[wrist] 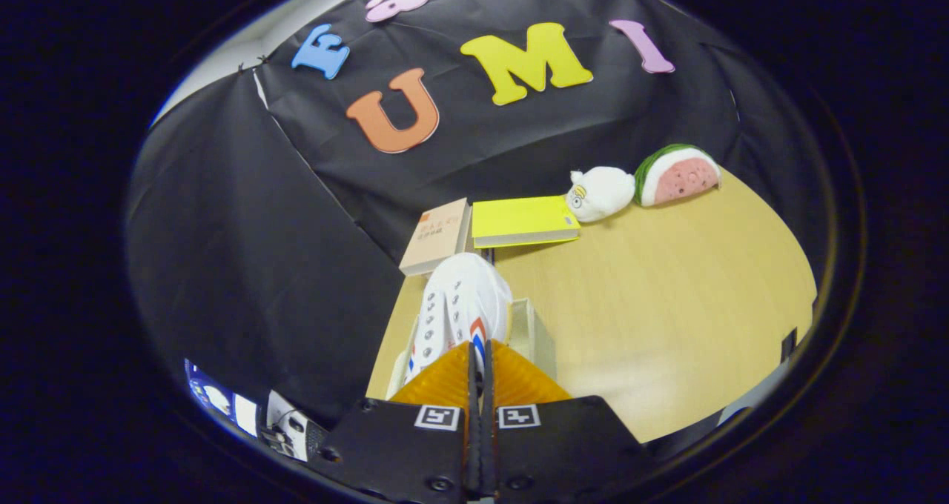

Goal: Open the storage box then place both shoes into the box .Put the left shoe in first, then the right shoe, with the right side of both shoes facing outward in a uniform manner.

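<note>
A white shoe (463, 304) with eyelets and red and blue stripes hangs toe-forward just ahead of my fingers. My gripper (480, 359) is shut on the shoe's rear edge, with the two fingers pressed close together on it. Under and beside the shoe I see parts of the pale storage box (535, 330), its walls showing to the right and left of the shoe. The box stands at the near left end of the wooden table (667, 319). The box's inside is mostly hidden by the shoe and my fingers.
Beyond the shoe lie a tan book (437, 236) and a yellow book (523, 220). Further right sit a white plush toy (599, 193) and a watermelon-slice plush (678, 174) at the table's back. Black cloth walls close the left and back.
</note>
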`<state>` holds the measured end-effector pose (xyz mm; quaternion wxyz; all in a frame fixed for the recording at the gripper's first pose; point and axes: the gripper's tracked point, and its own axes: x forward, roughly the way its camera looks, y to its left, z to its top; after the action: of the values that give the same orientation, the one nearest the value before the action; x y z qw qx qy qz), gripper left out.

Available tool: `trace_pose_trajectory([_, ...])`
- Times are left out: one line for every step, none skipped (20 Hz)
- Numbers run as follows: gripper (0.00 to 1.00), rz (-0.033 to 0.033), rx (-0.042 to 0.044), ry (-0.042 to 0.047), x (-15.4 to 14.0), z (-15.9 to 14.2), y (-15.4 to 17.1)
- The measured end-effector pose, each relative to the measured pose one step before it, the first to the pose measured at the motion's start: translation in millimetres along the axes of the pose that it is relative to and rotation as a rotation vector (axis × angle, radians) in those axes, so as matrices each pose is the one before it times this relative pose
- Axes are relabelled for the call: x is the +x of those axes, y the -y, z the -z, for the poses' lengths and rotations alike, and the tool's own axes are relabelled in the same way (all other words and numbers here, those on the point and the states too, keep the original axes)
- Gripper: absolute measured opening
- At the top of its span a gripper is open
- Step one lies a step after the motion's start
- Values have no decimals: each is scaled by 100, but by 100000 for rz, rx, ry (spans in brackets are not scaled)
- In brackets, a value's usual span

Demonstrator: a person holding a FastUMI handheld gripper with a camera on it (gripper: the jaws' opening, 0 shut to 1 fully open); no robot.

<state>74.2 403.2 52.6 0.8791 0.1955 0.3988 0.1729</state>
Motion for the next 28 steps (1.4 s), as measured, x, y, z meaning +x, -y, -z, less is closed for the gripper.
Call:
trace_pose_trajectory([5,181,-105,-568,768,779,-625])
trace_pose_trajectory([5,-513,792,513,576,629,-587])
trace_pose_trajectory([5,1367,-1582,1688,434,178,-250])
trace_pose_trajectory([5,2595,-3497,1241,226,325,326])
trace_pose_trajectory([5,3042,-3520,-271,285,631,411])
trace_pose_trajectory([5,475,-1226,-1565,277,1103,-375])
trace_pose_trajectory([5,-242,321,-1360,207,621,-160])
trace_pose_trajectory([5,469,908,-980,246,402,184])
trace_pose_trajectory([5,1661,735,-1061,285,424,641])
trace_pose_trajectory([5,1369,806,-1133,353,452,581])
trace_pose_trajectory([6,1150,148,-970,217,429,541])
trace_pose_trajectory([6,823,-199,-179,142,117,400])
trace_pose_trajectory([6,780,-648,807,20,-162,552])
trace_pose_trajectory([8,628,-859,1056,-51,-64,466])
trace_pose_trajectory([14,605,-1017,760,-106,-165,360])
trace_pose_trajectory([34,-300,-844,963,-236,-39,212])
trace_pose_trajectory([43,-571,-832,1747,-108,-346,121])
trace_pose_trajectory([56,734,-1512,2337,-556,-557,389])
trace_pose_trajectory([70,970,-2092,3060,-81,-527,423])
trace_pose_trajectory([83,1061,-2515,2165,-448,-471,311])
trace_pose_trajectory([87,301,-2369,1446,-175,-165,16])
trace_pose_trajectory([92,-132,-2264,663,-203,22,-144])
trace_pose_trajectory([92,-191,-1869,392,-237,-12,-65])
trace_pose_trajectory([92,-84,-1186,887,-291,-172,29])
trace_pose_trajectory([92,-433,-564,1041,-141,-264,60])
trace_pose_trajectory([92,-1478,-296,656,-168,-7,-191])
trace_pose_trajectory([92,-1298,-132,-80,-224,209,-19])
trace_pose_trajectory([92,-1313,88,1238,-312,-150,204])
